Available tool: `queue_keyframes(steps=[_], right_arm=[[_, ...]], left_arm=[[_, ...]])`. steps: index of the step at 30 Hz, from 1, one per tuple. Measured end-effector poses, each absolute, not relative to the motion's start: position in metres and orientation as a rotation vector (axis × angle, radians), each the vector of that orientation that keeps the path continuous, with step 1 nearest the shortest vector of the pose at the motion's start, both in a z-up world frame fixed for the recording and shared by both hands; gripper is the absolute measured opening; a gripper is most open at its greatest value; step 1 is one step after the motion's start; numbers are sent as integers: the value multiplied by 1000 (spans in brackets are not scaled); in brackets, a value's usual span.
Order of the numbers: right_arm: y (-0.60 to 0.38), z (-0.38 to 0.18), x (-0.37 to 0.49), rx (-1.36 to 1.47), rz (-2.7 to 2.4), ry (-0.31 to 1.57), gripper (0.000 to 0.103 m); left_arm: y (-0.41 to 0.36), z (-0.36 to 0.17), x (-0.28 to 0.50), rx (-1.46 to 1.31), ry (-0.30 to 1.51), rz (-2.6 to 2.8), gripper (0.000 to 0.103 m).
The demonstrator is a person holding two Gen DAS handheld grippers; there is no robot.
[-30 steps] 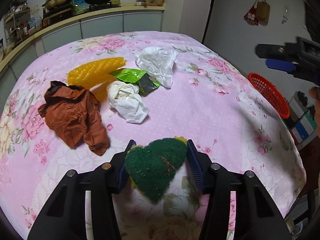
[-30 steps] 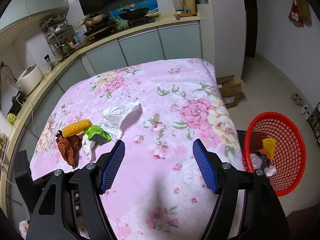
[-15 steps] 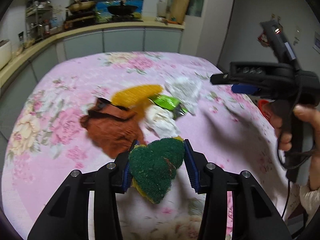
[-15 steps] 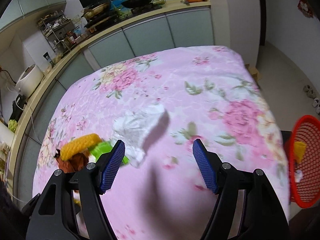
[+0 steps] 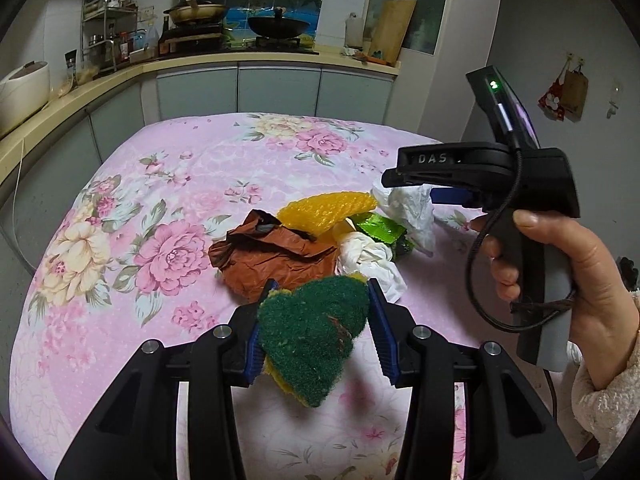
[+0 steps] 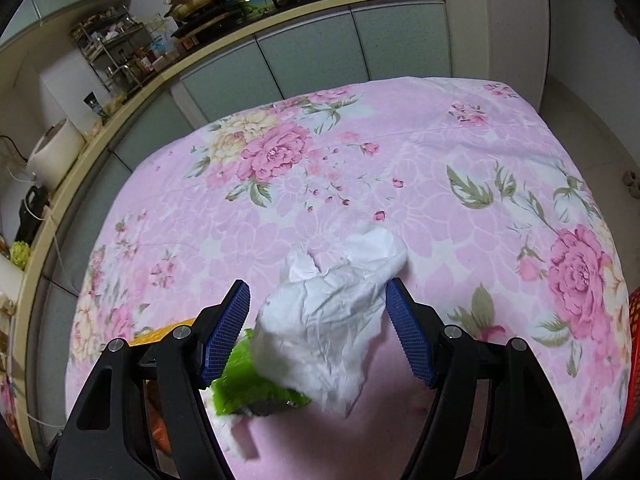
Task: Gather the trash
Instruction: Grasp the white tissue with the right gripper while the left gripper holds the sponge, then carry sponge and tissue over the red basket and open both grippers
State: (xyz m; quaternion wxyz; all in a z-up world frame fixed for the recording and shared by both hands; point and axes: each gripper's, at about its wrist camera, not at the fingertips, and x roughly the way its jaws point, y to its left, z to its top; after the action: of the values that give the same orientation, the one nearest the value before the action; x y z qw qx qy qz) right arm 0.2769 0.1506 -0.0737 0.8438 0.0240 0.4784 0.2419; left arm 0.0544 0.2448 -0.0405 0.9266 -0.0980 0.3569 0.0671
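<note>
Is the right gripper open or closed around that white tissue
Open. The right gripper's blue pads stand apart on either side of the white tissue, not pressing it.

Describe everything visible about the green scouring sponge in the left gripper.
The scouring sponge is a rough, dark green abrasive pad on a yellow foam layer that peeks out at its top and lower edge. Squeezed between the blue pads of the left gripper, it bulges into a heart-like shape, point hanging down. A small reddish-brown speck or tear marks its face. It is held above the pink floral tablecloth, in front of the crumpled brown paper; whether it touches the paper cannot be told.
</note>
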Motion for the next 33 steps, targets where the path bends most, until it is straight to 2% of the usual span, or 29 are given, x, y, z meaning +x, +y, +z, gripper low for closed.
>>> queue_keyframes(steps=[2,6,12,17,33], right_arm=[[152,-79,278,26,493,1016,66],[151,-86,278,-8,494,1025,45],[145,-84,272,-40,501,1006,27],[129,-78,262,-39,507,987,23],[61,-38,212,-10,496,873,23]], left_arm=[[246,-42,55,-206,736,140,43],[246,-43,55,-207,737,144,43],[245,-43,54,-206,737,147,43],[243,-42,54,-206,739,152,43],[215,-32,61,-176,731,132,43]])
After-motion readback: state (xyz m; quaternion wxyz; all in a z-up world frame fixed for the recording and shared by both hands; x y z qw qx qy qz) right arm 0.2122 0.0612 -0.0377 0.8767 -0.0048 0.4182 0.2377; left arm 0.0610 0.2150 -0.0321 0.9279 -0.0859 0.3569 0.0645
